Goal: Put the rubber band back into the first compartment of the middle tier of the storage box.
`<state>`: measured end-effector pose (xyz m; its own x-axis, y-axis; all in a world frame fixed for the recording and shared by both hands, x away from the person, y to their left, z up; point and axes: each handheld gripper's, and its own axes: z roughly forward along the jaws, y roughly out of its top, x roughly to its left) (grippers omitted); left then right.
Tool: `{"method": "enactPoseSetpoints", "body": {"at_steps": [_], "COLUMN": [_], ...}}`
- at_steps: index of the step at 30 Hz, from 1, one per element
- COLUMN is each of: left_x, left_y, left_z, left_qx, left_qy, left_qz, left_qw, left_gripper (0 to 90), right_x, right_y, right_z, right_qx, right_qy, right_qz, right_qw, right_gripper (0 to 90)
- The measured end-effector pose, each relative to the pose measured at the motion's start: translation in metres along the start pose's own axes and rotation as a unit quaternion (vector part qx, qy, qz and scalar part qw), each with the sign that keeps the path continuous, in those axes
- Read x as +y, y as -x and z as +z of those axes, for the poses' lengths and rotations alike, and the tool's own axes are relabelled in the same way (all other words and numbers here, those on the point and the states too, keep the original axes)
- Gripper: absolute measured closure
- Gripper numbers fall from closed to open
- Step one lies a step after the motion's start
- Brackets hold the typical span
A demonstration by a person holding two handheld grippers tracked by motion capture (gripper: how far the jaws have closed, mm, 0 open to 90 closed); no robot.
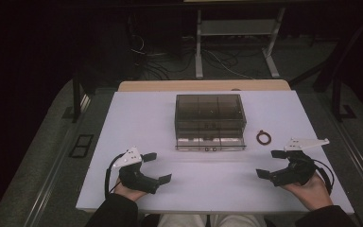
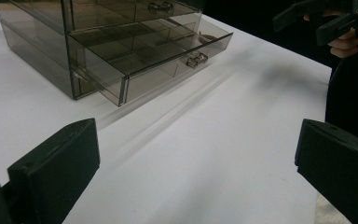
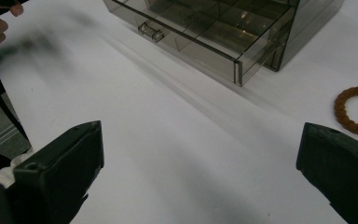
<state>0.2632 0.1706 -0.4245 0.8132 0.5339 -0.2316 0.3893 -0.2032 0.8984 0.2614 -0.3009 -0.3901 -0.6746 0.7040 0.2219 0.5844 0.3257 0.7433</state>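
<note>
A smoky clear plastic drawer box (image 1: 210,120) stands at the middle of the white table (image 1: 142,118), its bottom drawer (image 2: 154,56) pulled out toward me, its compartments looking empty. A brown bead bracelet (image 1: 263,137) lies on the table just right of the box, also at the right edge of the right gripper view (image 3: 352,112). My left gripper (image 1: 157,167) rests open near the front left, jaws wide apart and holding nothing. My right gripper (image 1: 270,164) is open at the front right, nothing between its jaws. The drawer's front (image 3: 186,46) lies ahead of it.
A wooden table edge (image 1: 203,85) shows behind the white one. Beyond it are desk legs (image 1: 198,47) and floor cables (image 1: 156,61). Dark floor lies on both sides of the table. The other hand and its gripper (image 2: 326,18) show at the top right of the left gripper view.
</note>
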Motion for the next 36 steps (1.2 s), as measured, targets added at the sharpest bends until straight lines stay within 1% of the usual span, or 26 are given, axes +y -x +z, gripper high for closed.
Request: {"method": "enactPoseSetpoints", "body": {"at_steps": [7,13,26,36], "left_x": [0.0,0.0,0.0,0.0], "left_y": [0.0,0.0,0.0,0.0], "left_z": [0.0,0.0,0.0,0.0], "left_qx": [0.001,0.001,0.002,0.002], "left_qy": [0.0,0.001,0.002,0.002], "left_qz": [0.0,0.0,-0.001,-0.001], "left_qw": [1.0,1.0,1.0,1.0], "left_gripper": [0.0,0.0,0.0,0.0], "right_x": [0.005,0.009,0.023,0.036], "right_y": [0.004,0.007,0.017,0.025], "right_z": [-0.001,-0.003,-0.004,-0.005], "right_qx": [-0.003,-0.005,-0.006,-0.01], "right_qy": [-0.007,-0.014,-0.04,-0.051], "right_qz": [-0.006,-0.005,-0.016,-0.025], "right_qw": [1.0,0.9999,0.999,0.9983], "right_gripper": [0.1,0.1,0.1,0.1]}}
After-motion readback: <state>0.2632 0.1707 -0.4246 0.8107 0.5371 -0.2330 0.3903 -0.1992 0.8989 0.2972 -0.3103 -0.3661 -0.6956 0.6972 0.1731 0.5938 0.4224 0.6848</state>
